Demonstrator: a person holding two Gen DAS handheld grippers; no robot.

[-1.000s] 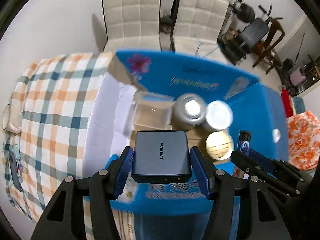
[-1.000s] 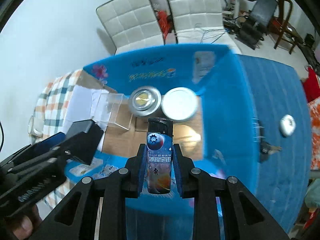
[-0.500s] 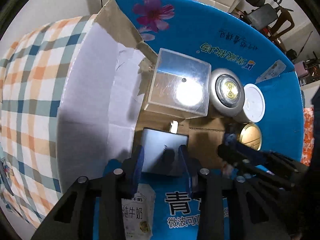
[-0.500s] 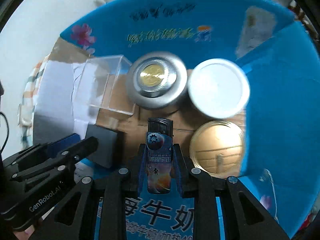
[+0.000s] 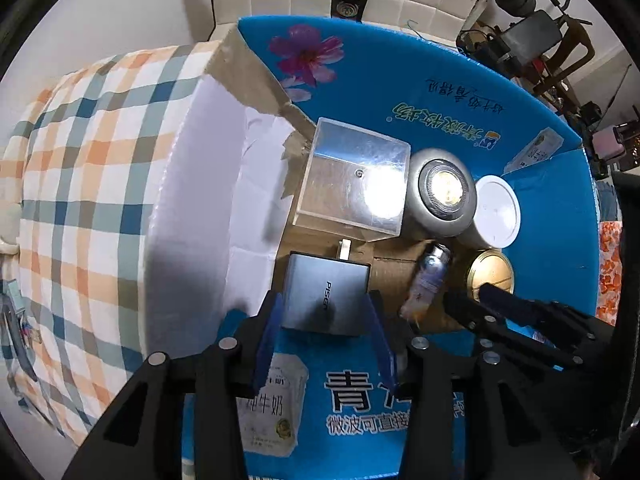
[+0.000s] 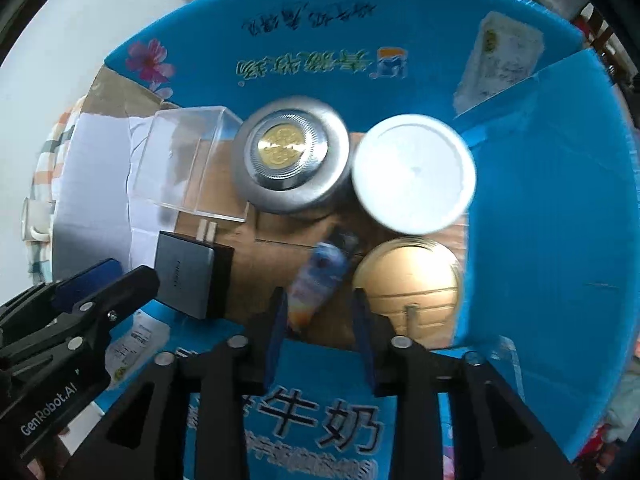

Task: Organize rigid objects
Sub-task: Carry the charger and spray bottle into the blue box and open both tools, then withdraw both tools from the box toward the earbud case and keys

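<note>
Charger (image 5: 326,298) lying on the box (image 5: 540,208) floor between the left claw's (image 5: 326,334) spread fingers; lighter (image 6: 318,280) tumbling free from the open right claw (image 6: 320,334), joining jars; sorting nearing done.

PISEN on charger (image 5: 326,300); GenRobot.AI on left tongs (image 6: 108,280).

surface: table under orange-blue-white checked cloth (image 5: 80,184) | on it: open blue printed cardboard box (image 5: 400,92) | white mug (image 6: 34,220) at cloth edge

Lighter (image 6: 320,280) motion-blurred between spread jaws, print unreadable, charger (image 5: 326,296) underside hidden, box (image 6: 540,220) edges cropped
</note>
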